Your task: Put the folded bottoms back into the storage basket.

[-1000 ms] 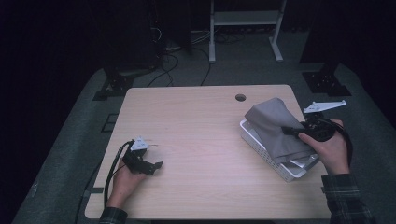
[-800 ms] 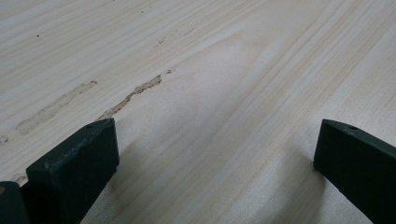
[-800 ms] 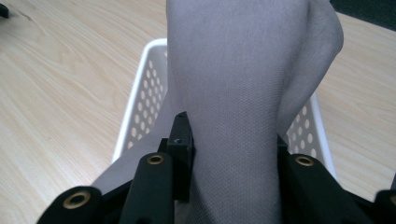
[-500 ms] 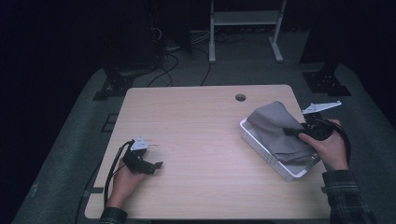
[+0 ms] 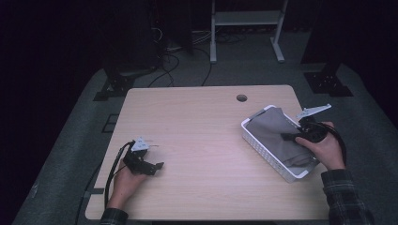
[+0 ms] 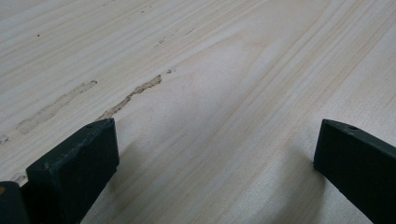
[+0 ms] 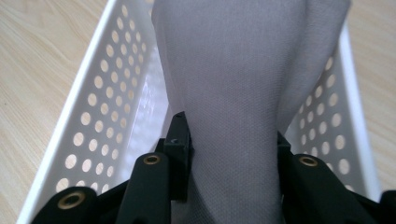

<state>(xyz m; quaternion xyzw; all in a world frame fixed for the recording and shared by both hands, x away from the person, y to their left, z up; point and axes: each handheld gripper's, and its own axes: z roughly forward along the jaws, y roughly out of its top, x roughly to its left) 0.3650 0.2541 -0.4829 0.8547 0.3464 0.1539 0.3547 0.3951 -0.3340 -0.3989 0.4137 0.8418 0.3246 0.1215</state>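
Your right tool [image 5: 292, 136] has a thick fold of the grey cloth [image 5: 277, 140] between its jaws; in the right gripper view the cloth [image 7: 243, 93] bulges out ahead of the pads, which sit against its two sides at a middling gap, so the grip reads as holding. The jaws have eased only very slightly wider in the last second, with the cloth between them throughout.

The cloth lies inside the white perforated basket [image 5: 256, 140], directly under and ahead of that tool, and most of it appears below the rim. You have it low in the basket now, so the placing looks nearly done. What seems left is to let go and lift the tool clear, and perhaps tuck in any edge that rides up at the far corner.

Your left tool [image 5: 152, 165] rests on the table [image 5: 197, 126] well away from the basket, jaws wide apart with nothing but bare wood [image 6: 210, 93] between them.

Hard to judge: whether the cloth touches the basket floor beneath your right tool, since the fold itself hides it. The near end of the basket [image 7: 93, 102] is cut off by the tool's body, and your right hand [image 5: 326, 150] covers part of the rim in the high view.
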